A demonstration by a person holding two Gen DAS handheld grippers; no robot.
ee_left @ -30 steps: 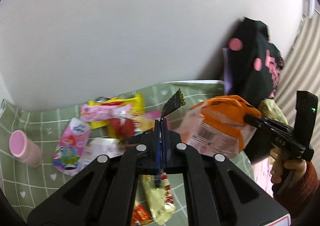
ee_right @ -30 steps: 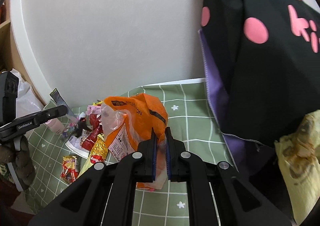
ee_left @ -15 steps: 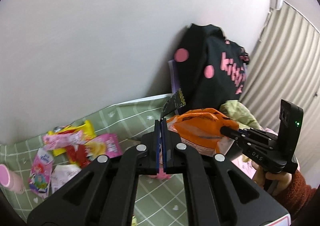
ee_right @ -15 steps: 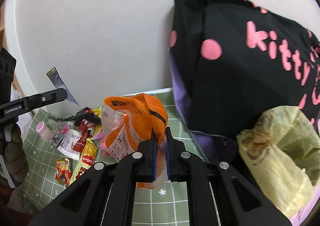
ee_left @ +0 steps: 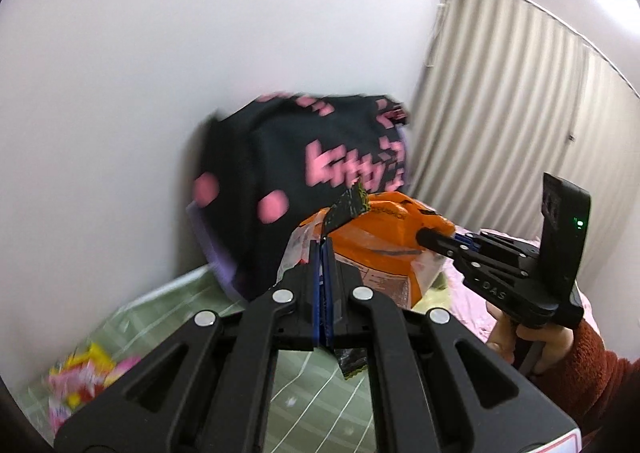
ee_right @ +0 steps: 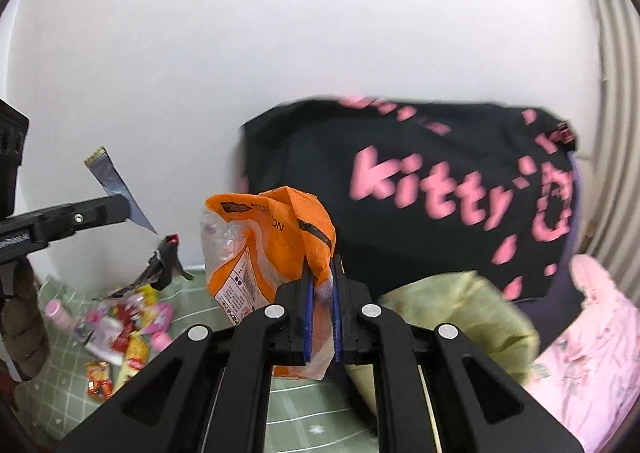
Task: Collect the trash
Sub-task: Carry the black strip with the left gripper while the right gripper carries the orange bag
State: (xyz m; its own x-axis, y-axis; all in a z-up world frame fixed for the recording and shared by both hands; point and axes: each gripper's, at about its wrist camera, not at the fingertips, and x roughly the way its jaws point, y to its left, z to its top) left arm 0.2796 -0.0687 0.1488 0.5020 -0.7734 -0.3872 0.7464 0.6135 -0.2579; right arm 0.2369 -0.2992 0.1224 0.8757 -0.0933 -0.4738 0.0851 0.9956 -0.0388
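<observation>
Both tongs rose, gripping orange bag (ee_right: pixel 272 237) and black wrapper (ee_left: pixel 348 207).

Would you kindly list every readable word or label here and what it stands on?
"kitty": pink letters on the black bag.
"DAS": on the right gripper body.
Orange bag: print too small and blurred to read.
Wrappers on the green cloth: blurred, unreadable.
</observation>
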